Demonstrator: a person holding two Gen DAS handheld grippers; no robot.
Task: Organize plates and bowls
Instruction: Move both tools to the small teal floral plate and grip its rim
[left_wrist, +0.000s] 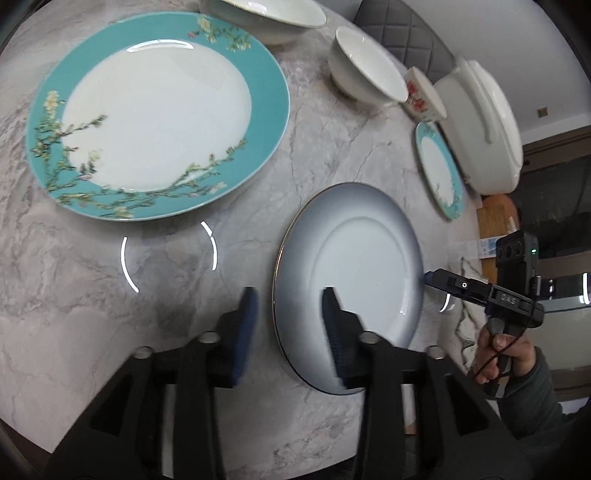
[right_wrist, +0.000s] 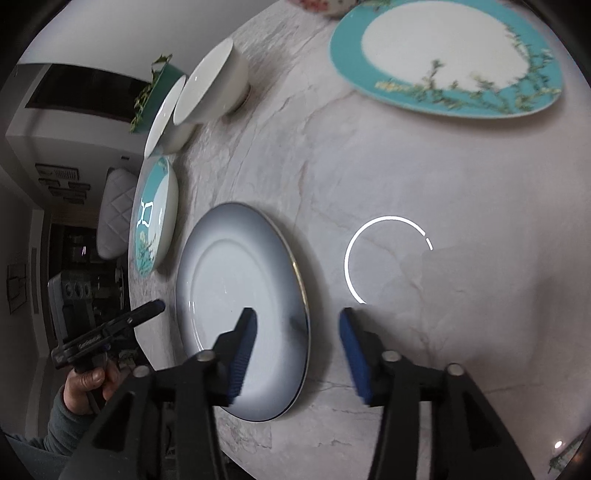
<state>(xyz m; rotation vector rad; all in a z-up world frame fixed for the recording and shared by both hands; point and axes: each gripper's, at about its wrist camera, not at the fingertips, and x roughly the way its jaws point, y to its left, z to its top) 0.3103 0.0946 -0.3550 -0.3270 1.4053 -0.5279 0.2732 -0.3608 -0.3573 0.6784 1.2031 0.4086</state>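
Note:
A grey-blue plate (left_wrist: 351, 280) with a thin gold rim lies flat on the marble table; it also shows in the right wrist view (right_wrist: 240, 295). My left gripper (left_wrist: 290, 317) is open, its jaws straddling the plate's near-left rim. My right gripper (right_wrist: 297, 328) is open, its jaws straddling the plate's other rim. The right gripper (left_wrist: 430, 277) also shows at the plate's right edge in the left wrist view. A large teal floral plate (left_wrist: 155, 114) lies beyond, also in the right wrist view (right_wrist: 443, 55). A smaller teal plate (left_wrist: 439, 170) lies far right.
Two white bowls (left_wrist: 362, 66) (left_wrist: 266, 14), a floral cup (left_wrist: 421, 96) and a white lidded casserole (left_wrist: 484, 125) stand along the table's far edge. A grey quilted chair (left_wrist: 406, 33) is behind. Bare marble (left_wrist: 110, 314) lies left of the grey plate.

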